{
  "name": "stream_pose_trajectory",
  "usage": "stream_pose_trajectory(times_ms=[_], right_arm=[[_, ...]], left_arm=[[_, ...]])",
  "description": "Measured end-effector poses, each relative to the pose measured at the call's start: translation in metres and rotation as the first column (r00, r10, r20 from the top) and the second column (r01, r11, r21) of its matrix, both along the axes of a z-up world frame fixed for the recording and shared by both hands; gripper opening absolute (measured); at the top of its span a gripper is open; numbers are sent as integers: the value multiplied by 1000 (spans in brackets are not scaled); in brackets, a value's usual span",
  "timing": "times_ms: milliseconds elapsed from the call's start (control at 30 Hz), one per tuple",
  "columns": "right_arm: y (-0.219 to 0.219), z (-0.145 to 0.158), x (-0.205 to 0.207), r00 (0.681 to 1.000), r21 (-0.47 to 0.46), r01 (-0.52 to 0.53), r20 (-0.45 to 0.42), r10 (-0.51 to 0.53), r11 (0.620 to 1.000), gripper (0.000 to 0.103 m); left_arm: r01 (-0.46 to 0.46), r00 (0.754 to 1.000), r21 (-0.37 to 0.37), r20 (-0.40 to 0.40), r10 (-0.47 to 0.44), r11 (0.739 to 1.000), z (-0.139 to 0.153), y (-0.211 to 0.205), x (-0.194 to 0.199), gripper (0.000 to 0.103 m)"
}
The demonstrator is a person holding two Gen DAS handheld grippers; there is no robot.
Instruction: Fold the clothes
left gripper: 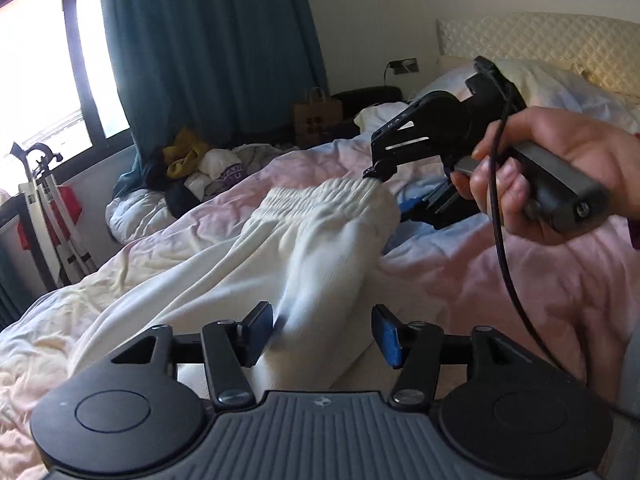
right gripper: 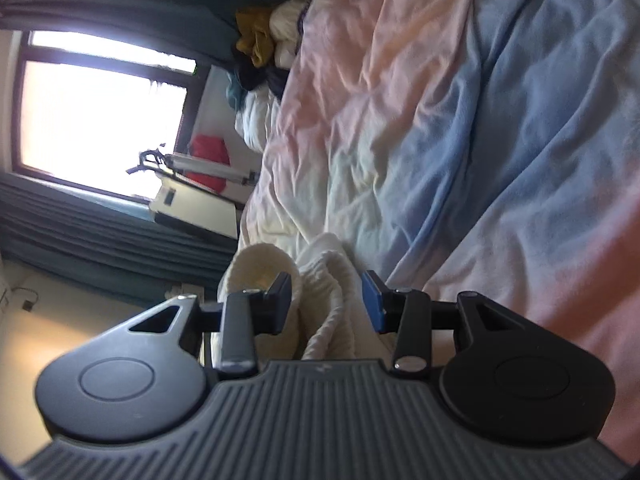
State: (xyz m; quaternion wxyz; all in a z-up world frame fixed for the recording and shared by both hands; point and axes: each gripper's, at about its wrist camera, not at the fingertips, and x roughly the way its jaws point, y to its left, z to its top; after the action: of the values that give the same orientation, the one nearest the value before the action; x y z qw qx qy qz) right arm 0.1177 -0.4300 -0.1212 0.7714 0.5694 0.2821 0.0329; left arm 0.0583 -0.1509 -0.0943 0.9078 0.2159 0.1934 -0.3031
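Clothes pile (left gripper: 192, 168) beyond white trousers (left gripper: 280, 248)

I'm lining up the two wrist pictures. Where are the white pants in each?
Left wrist: white pants at centre, running from the waistband down to the near fingers.
Right wrist: bunched at bottom centre, between the fingers.
Shared landmark: mustard garment in the clothes pile.

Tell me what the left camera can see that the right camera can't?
Only the left wrist view shows the person's hand holding the right gripper, the headboard and the paper bag. Only the right wrist view shows white fabric bunched between the right gripper's pads. Both show the white pants, the pink and blue bedding, the window and the clothes pile.
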Motion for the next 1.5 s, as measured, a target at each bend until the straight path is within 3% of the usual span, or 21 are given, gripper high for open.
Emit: stream_pose_trajectory(times_ms=[133, 267, 367, 500, 633, 667, 733, 800, 900, 1033, 1133, 1233, 1333, 1400, 1500], right_arm=[[2, -9, 17, 998, 92, -51, 28, 49, 994, 42], [9, -9, 34, 996, 10, -83, -20, 84, 996, 42], [11, -17, 47, 992, 31, -122, -38, 123, 992, 43], [14, -16, 60, 982, 58, -185, 54, 182, 981, 44], [31, -2, 80, 944, -56, -310, 98, 314, 949, 44], [36, 0, 85, 937, -90, -330, 88, 337, 940, 43], [44, 1, 91, 935, -137, -338, 66, 349, 931, 29], [45, 3, 89, 948, -132, -298, 78, 310, 945, 24], [44, 25, 78, 945, -178, -258, 158, 286, 950, 22], [31, 51, 60, 927, -207, -198, 280, 251, 958, 22], [23, 39, 54, 947, -283, -175, 212, 239, 943, 22], [16, 5, 64, 970, -260, -214, 53, 236, 941, 23], [6, -14, 62, 974, -159, -217, 36, 225, 963, 26], [6, -6, 56, 976, -165, -205, 39, 214, 965, 29], [13, 15, 38, 977, -276, -192, 42, 211, 942, 34]], left_arm=[[-22, 1000, -14, 16, 22, 1000, -5, 15, -3, 57], [-26, 999, 2, 19, 26, 1000, -13, 20, 0, 57], [-20, 1000, -14, 10, 20, 1000, -15, 24, 4, 51], [-13, 1000, -32, -6, 12, 999, -19, 31, 9, 44], [4, 1000, -28, -17, -4, 1000, -23, 34, 12, 42], [7, 1000, -31, -15, -7, 999, -23, 35, 12, 39], [13, 1000, -36, -12, -13, 999, -23, 37, 11, 29], [19, 1000, -42, -9, -19, 999, -23, 38, 11, 11], [32, 999, -53, -4, -32, 998, -20, 41, 6, 7], [78, 997, -68, 21, -77, 995, -14, 38, -1, 7], [94, 995, -62, -18, -96, 994, -22, 32, 1, 7], [110, 993, -35, -47, -111, 993, -37, 28, 4, 8], [103, 992, -55, -68, -106, 993, -38, 29, 6, 12], [94, 991, -75, -91, -101, 993, -36, 32, 9, 17], [75, 989, -102, -120, -87, 992, -30, 39, 18, 24]])
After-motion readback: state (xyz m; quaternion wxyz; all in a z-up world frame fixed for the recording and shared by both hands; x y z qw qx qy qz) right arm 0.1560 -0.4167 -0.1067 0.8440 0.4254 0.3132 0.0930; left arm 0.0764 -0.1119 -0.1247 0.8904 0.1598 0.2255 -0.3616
